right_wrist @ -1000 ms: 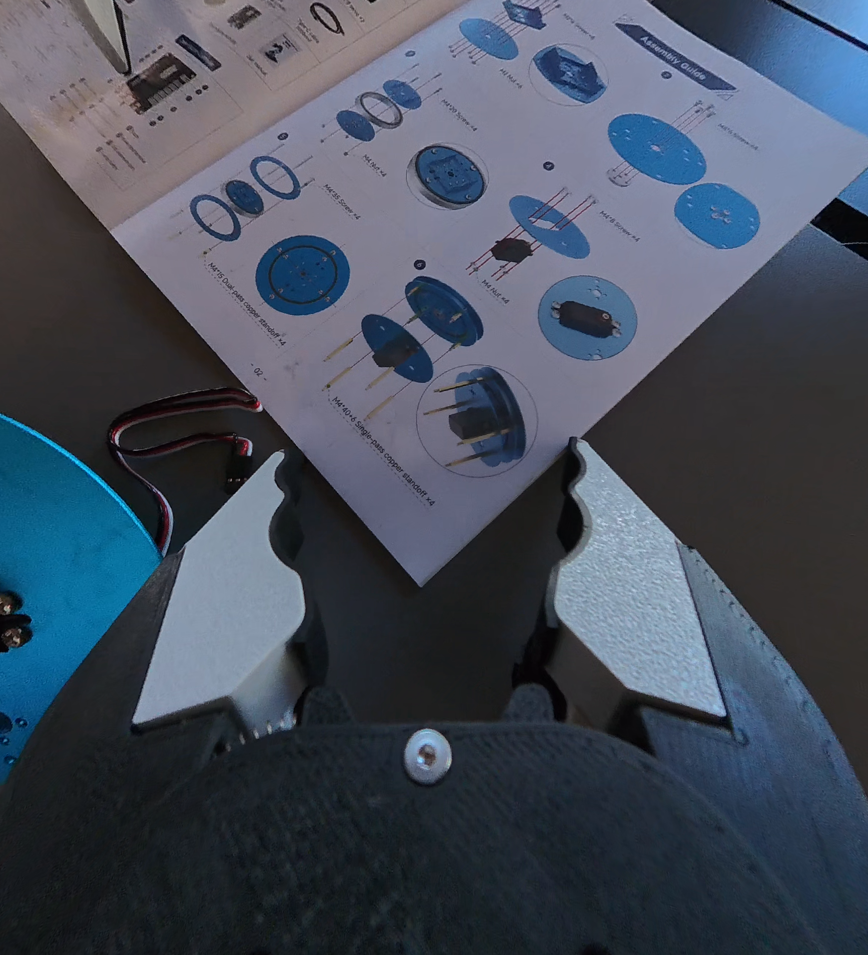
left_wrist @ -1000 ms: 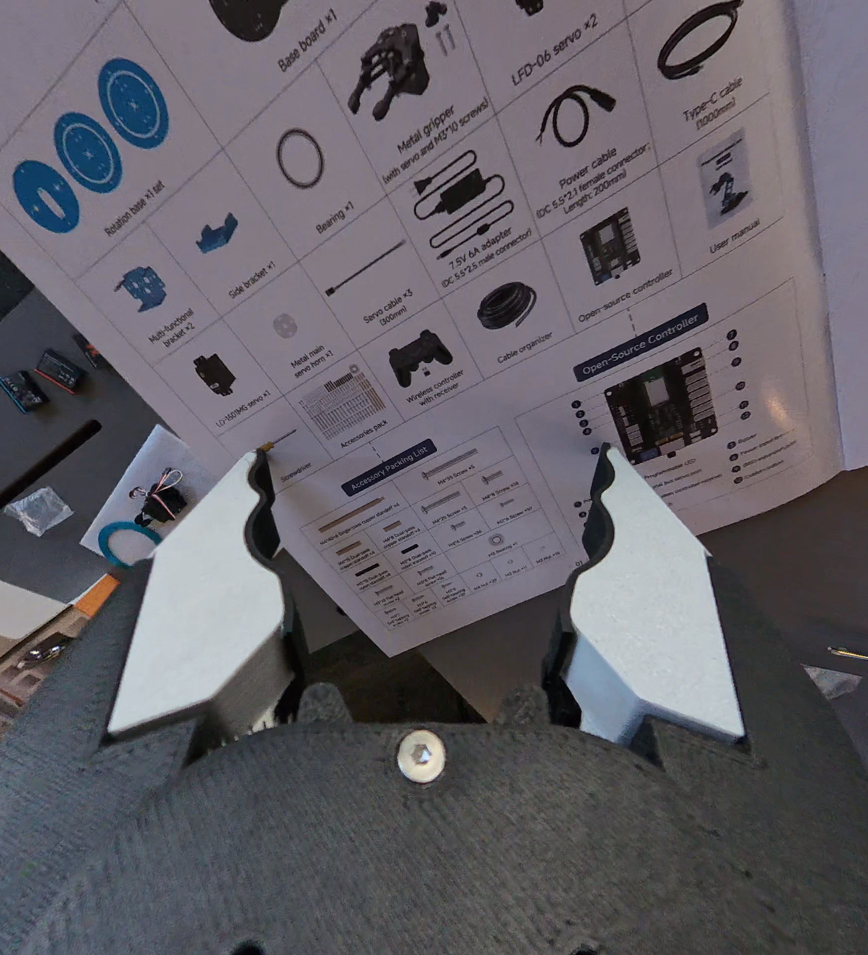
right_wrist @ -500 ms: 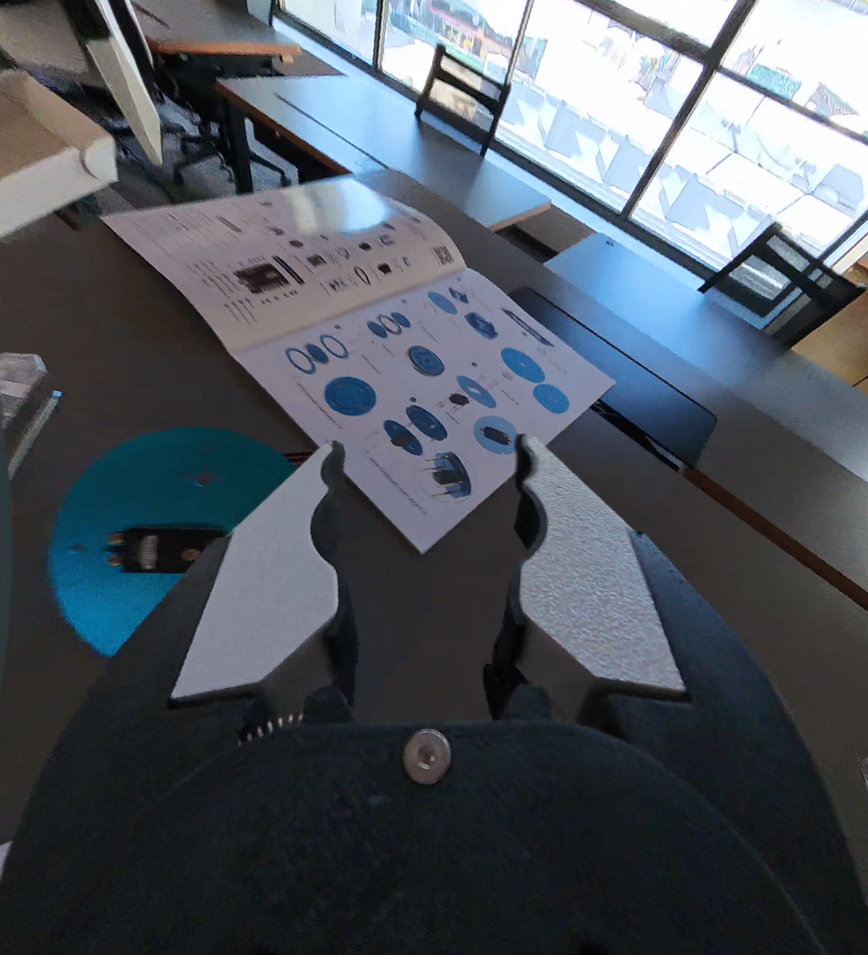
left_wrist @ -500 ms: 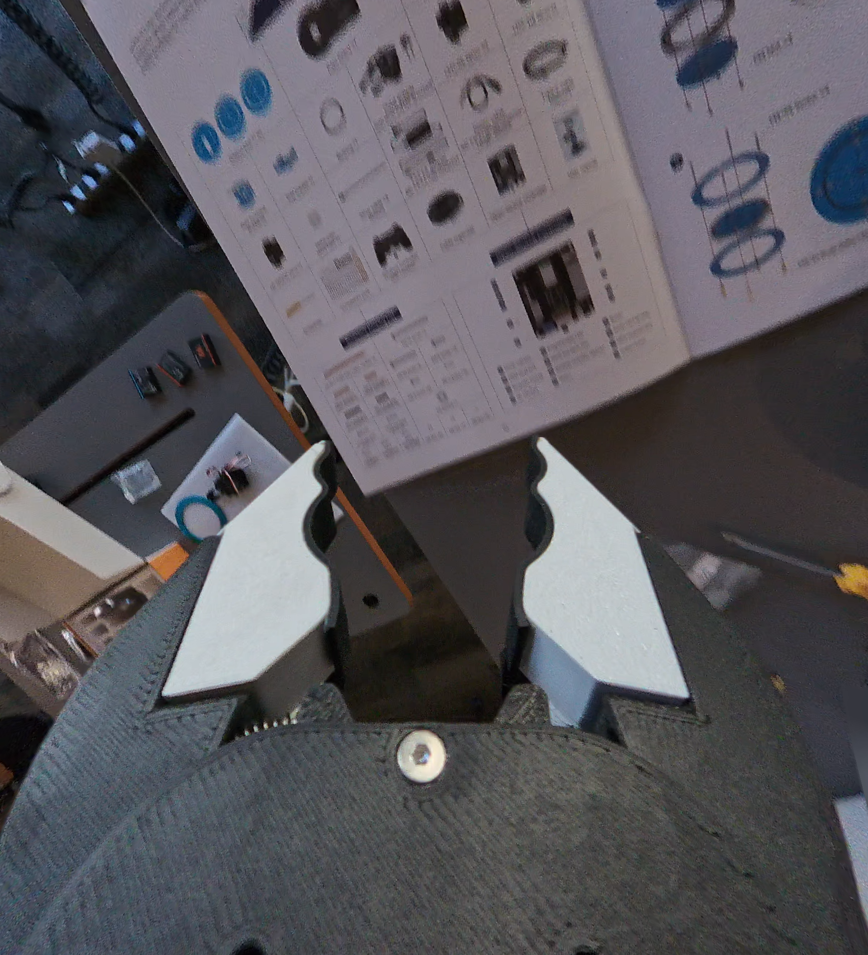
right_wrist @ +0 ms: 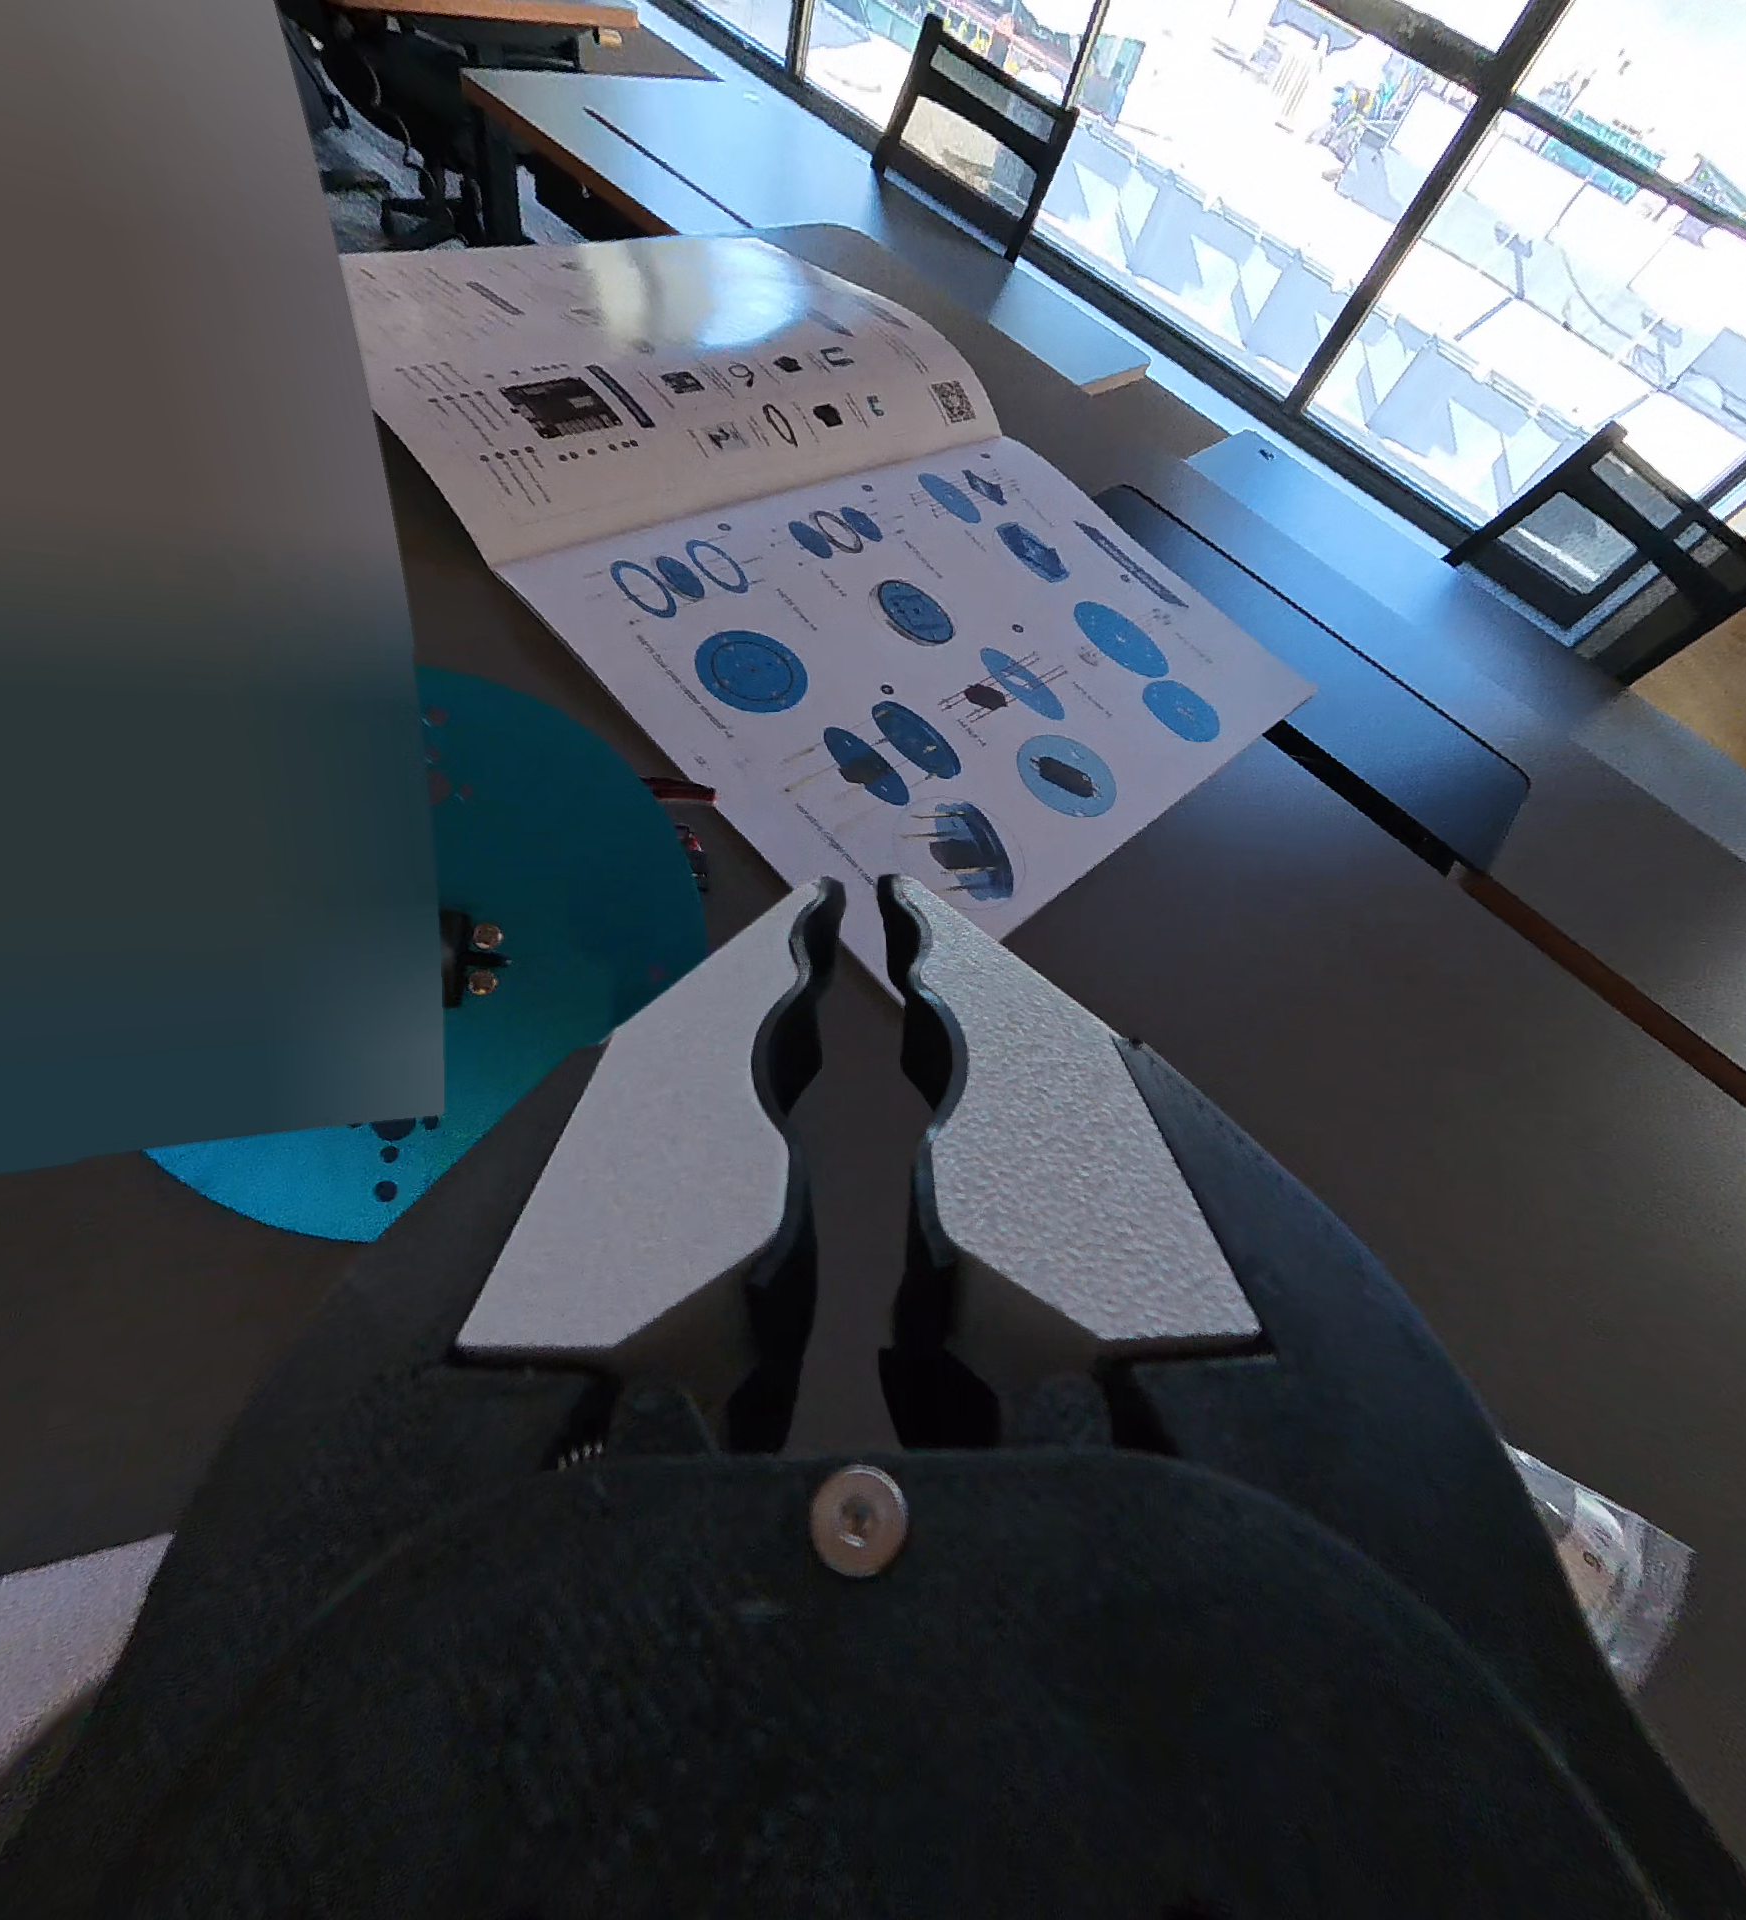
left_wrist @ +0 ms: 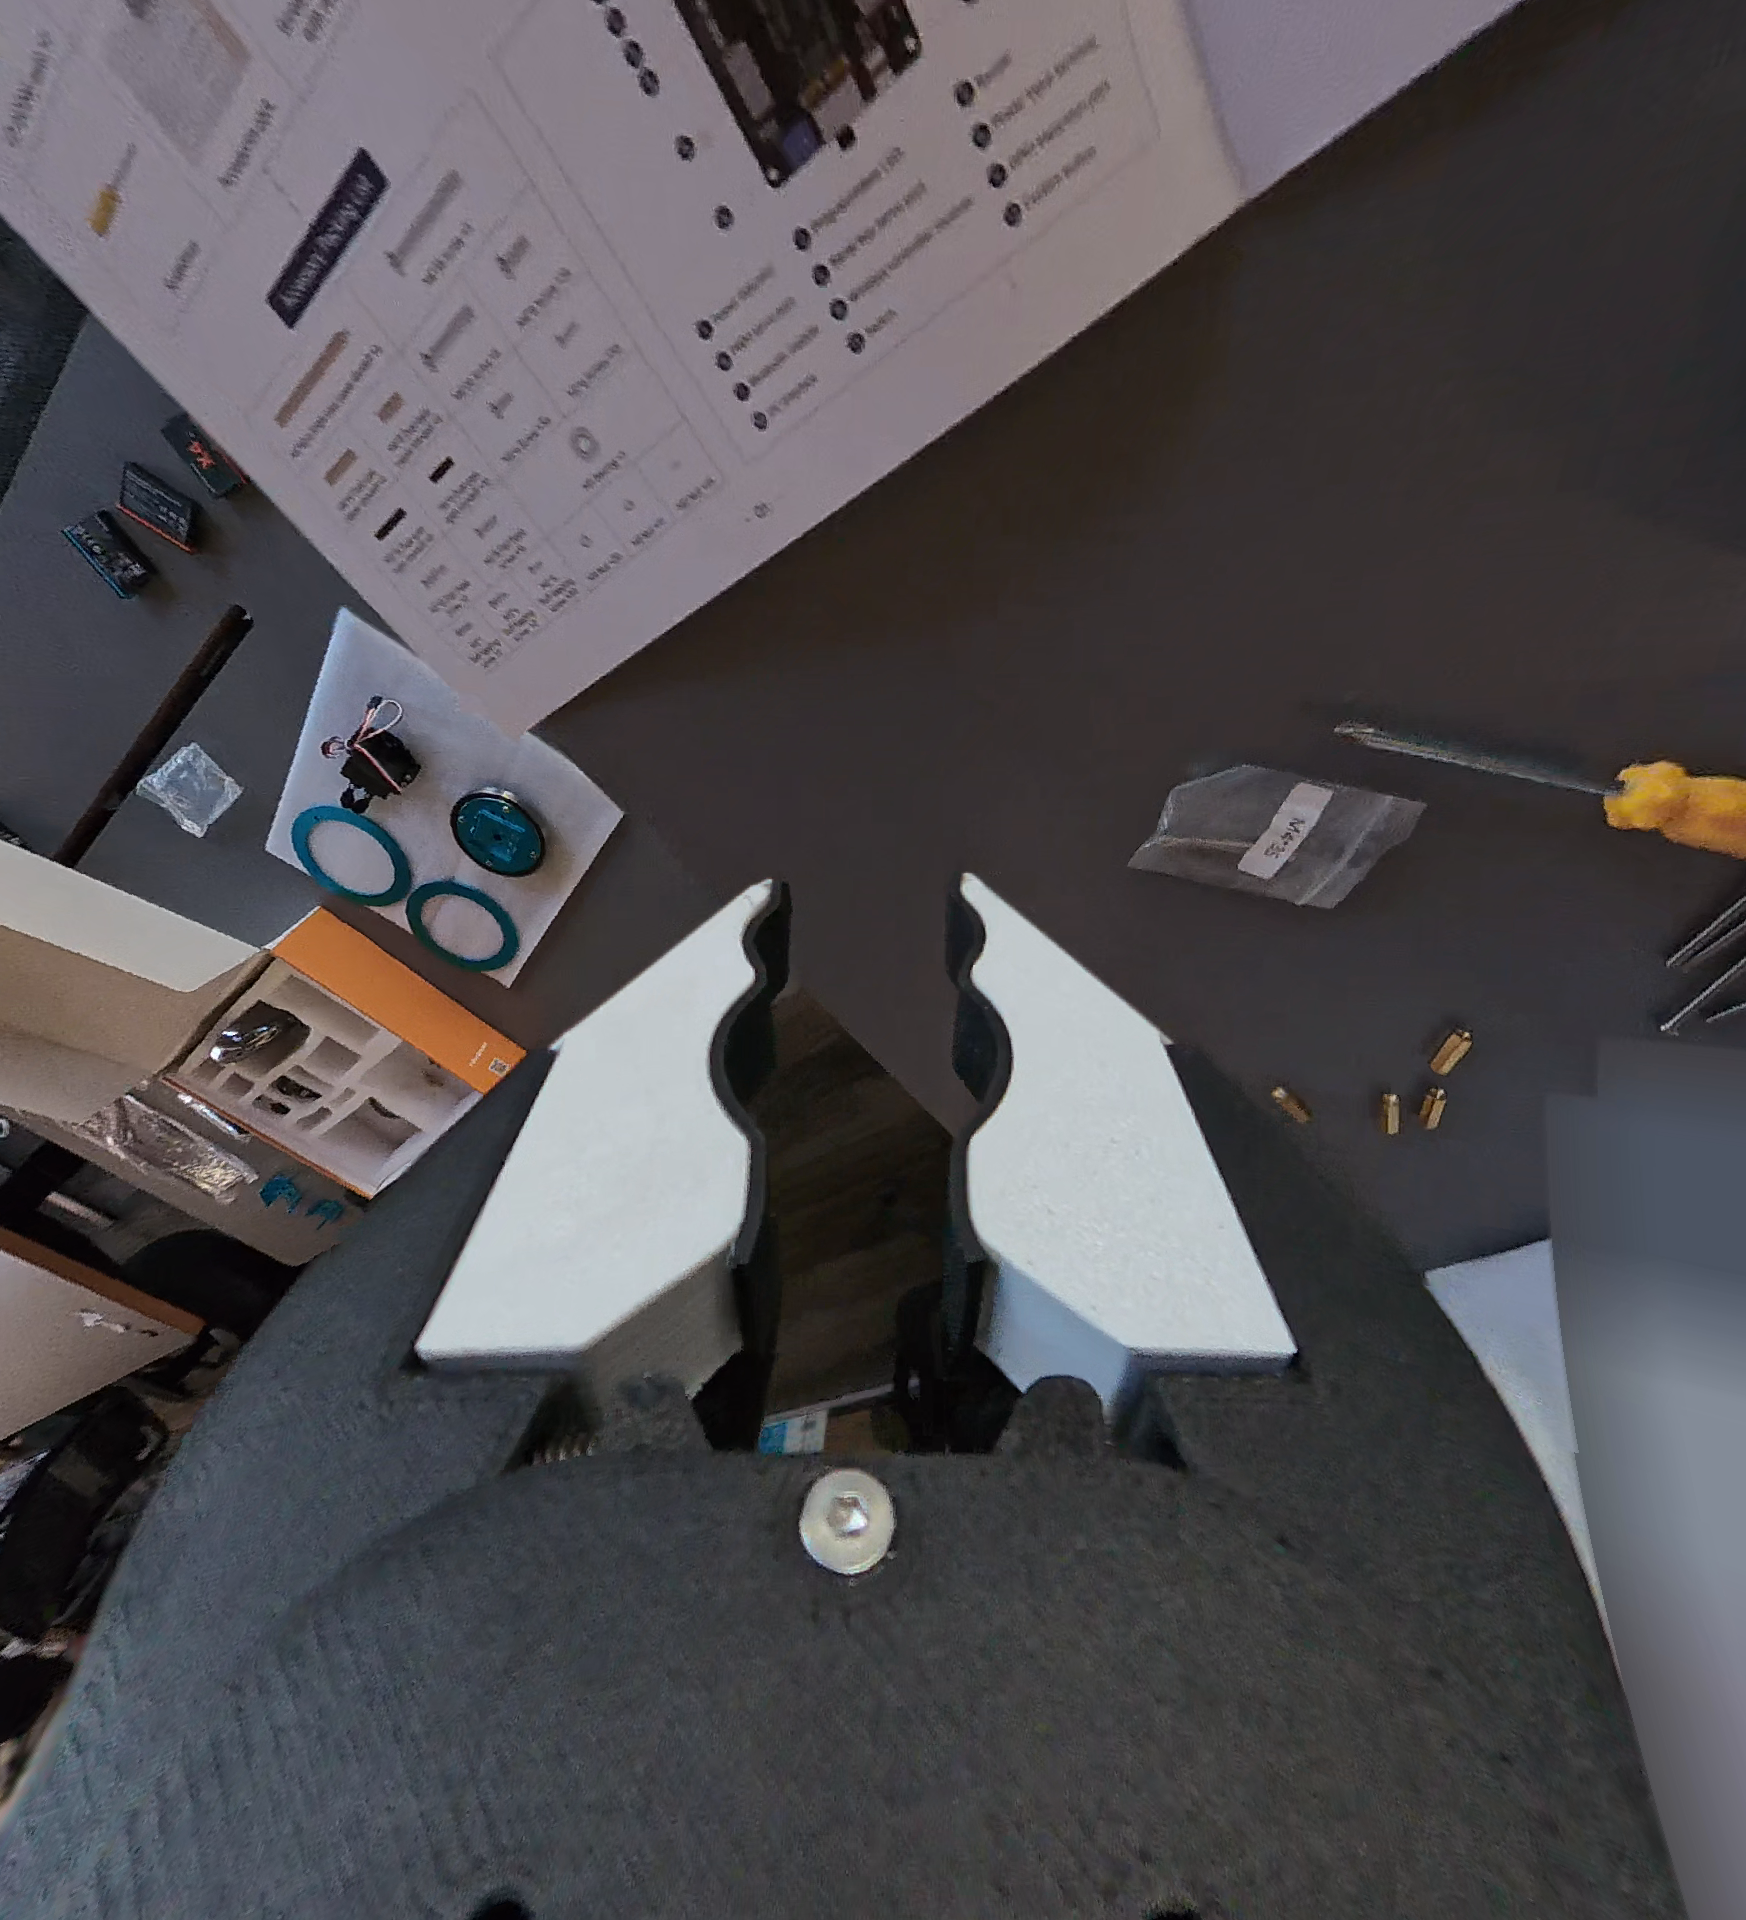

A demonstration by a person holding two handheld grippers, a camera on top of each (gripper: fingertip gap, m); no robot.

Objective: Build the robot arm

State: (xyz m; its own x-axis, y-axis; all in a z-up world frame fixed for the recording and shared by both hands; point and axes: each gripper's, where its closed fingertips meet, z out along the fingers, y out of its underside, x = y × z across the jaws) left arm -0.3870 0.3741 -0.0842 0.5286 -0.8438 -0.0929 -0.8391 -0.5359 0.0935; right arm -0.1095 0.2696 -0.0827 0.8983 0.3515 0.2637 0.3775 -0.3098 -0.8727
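Observation:
My left gripper (left_wrist: 867, 899) is empty and hangs above the near edge of the dark table (left_wrist: 1160, 540), its fingers only a narrow gap apart. An open instruction manual (left_wrist: 578, 312) lies ahead of it. My right gripper (right_wrist: 856, 894) is almost closed with nothing between its fingers, above the near corner of the same manual (right_wrist: 848, 644). A large blue disc (right_wrist: 557, 883) with a black servo on it lies to the right gripper's left, partly behind a blurred patch.
A yellow-handled screwdriver (left_wrist: 1721, 816), a small bag of screws (left_wrist: 1274, 836), brass standoffs (left_wrist: 1409, 1091) and long screws (left_wrist: 1742, 956) lie right of the left gripper. A white sheet (left_wrist: 557, 790) with teal rings (left_wrist: 349, 857) and an open box (left_wrist: 329, 1070) lie left. Chairs (right_wrist: 973, 114) stand by the windows. Left tips to right tips: about 30 cm. The left gripper is farther from the large blue disc (right_wrist: 557, 883), some 25 cm, than the right, some 6 cm.
Both grippers have closed from wide open to narrow gaps. The left one has drawn back and swung over the table's edge. The right one has lifted and tilted up from the manual.

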